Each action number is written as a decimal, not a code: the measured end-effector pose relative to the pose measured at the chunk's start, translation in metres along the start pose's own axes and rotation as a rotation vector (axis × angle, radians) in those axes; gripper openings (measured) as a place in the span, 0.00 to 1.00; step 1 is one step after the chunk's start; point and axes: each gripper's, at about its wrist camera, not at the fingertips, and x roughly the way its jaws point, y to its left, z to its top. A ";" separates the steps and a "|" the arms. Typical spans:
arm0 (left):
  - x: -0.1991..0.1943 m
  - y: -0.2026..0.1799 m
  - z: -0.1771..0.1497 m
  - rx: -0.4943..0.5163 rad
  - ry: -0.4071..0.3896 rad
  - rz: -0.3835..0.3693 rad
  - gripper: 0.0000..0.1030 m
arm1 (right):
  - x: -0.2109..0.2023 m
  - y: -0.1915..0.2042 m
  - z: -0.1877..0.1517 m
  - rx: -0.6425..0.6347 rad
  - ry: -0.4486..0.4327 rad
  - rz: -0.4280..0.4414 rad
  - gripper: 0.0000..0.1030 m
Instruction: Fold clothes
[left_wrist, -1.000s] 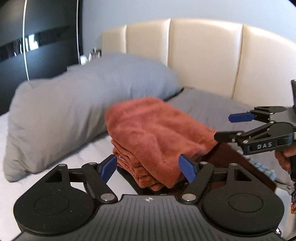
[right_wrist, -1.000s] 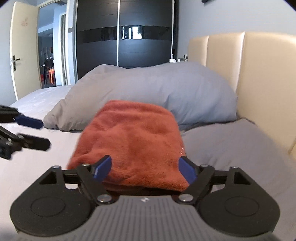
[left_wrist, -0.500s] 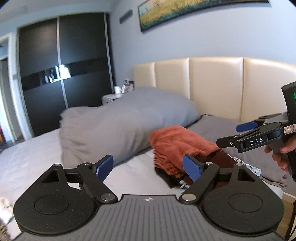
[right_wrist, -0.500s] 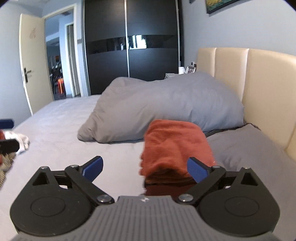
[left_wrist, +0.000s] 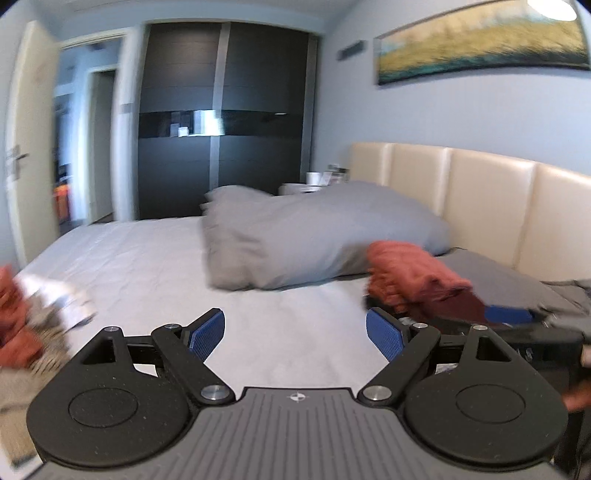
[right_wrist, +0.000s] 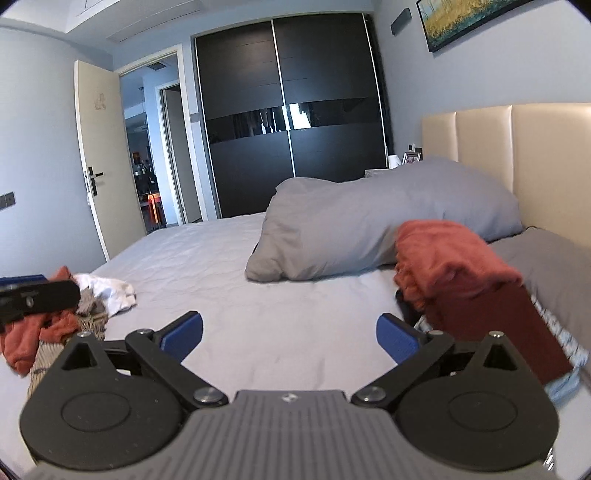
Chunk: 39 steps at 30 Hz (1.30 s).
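Both the left gripper (left_wrist: 295, 332) and right gripper (right_wrist: 290, 332) hover with jaws spread, empty. The folded rust towel (right_wrist: 447, 258) tops a stack at the bed's (right_wrist: 277, 325) head edge (beside the grey pillow (right_wrist: 369, 225)); unfolded clothes (right_wrist: 74, 314) lie well apart.

Grey-sheeted bed (right_wrist: 229, 266), grey pillow (right_wrist: 369, 218), folded clothes stack (right_wrist: 454, 266), unfolded clothes heap (right_wrist: 88, 306)

Bright, even daylight, soft shadows only. Left wrist view motion-blurred throughout: door (left_wrist: 31, 147), painting (left_wrist: 480, 40), clothes pile (left_wrist: 40, 317) smeared. Right wrist view sharp. Glare band on wardrobe (right_wrist: 291, 118) gloss strip. Heavy fisheye: walls and door bow, dark vignette in corners.
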 end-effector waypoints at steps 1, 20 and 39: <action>-0.004 0.006 -0.008 -0.007 -0.006 0.035 0.82 | -0.002 0.008 -0.010 0.002 0.008 -0.002 0.99; 0.001 0.043 -0.095 -0.079 0.066 0.288 0.90 | -0.014 0.087 -0.105 -0.085 0.125 0.089 0.99; 0.033 0.044 -0.121 -0.099 0.163 0.328 0.90 | 0.034 0.086 -0.119 -0.092 0.233 0.089 0.99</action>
